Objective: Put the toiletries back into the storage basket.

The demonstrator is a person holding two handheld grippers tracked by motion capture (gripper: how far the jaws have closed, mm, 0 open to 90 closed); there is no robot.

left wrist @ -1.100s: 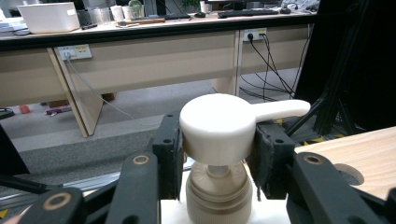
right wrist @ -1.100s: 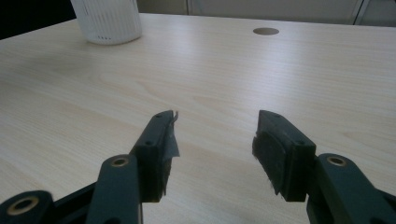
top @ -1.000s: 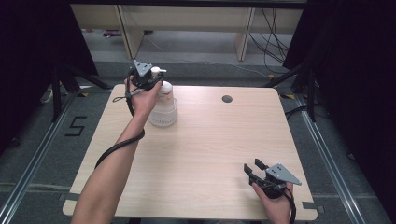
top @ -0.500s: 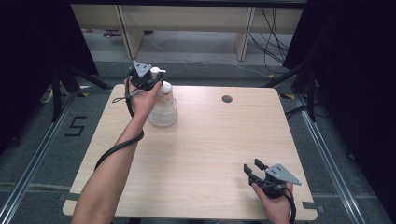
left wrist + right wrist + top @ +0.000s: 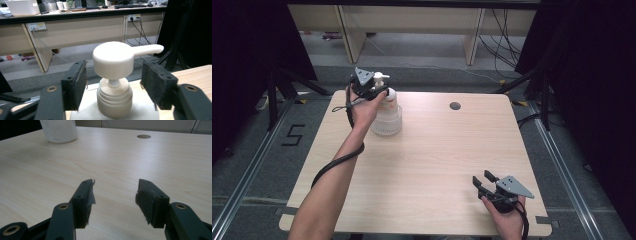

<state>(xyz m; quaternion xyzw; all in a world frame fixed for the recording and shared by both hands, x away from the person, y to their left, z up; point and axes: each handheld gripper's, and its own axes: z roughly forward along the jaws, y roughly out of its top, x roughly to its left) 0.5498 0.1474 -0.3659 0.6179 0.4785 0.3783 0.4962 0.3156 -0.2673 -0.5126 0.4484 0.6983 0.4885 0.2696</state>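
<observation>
A pale wooden table (image 5: 427, 165) stands on a grey floor, with dark curtains at both sides and long wooden benches behind it. Near the far left part of the table stands a white pump bottle (image 5: 387, 112). The left gripper (image 5: 373, 91) is at the top of the bottle. Its jaws have just been opening, and now they stand spread on each side of the pump head (image 5: 113, 60), with a gap on both sides, so the pads (image 5: 80, 85) do not touch it. The spout points off to one side. A small round hole (image 5: 455, 106) sits in the far part of the tabletop. The right gripper (image 5: 484, 181) rests near the close right corner, well apart from the bottle, its jaws spread with nothing between them.
</observation>
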